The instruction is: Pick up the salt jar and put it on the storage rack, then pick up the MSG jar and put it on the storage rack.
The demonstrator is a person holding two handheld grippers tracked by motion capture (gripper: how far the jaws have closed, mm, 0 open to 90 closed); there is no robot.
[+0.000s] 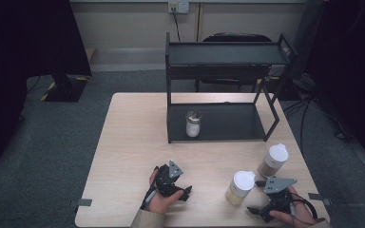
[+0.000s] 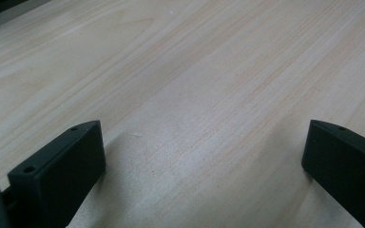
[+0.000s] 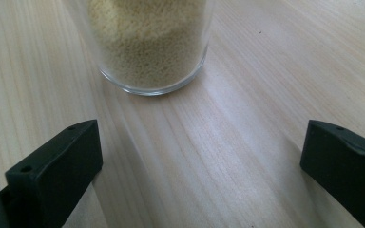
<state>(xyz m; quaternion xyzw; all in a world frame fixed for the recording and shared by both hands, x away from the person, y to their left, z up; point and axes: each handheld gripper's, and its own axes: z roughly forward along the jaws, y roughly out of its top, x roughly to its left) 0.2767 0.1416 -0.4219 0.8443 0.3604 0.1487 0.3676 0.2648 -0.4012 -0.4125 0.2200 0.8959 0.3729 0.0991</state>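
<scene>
Right gripper view puts our right gripper [image 3: 199, 166], jaws spread wide and empty, just short of the glass jar of yellow grains [image 3: 149, 45] standing on the wooden table [image 1: 128, 142], while our left gripper [image 2: 204, 166] hovers released over bare wood.

Black gripper [image 1: 186, 192], grey plate, beige sleeve [image 1: 147, 219]

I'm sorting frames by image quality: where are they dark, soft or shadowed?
High view: room edges fall to black, the table evenly lit. Left gripper view: wood grain sharp, a soft shadow beside the left jaw. Right gripper view: the jar of grains sits close and slightly soft, casting a faint shadow toward the camera.
</scene>
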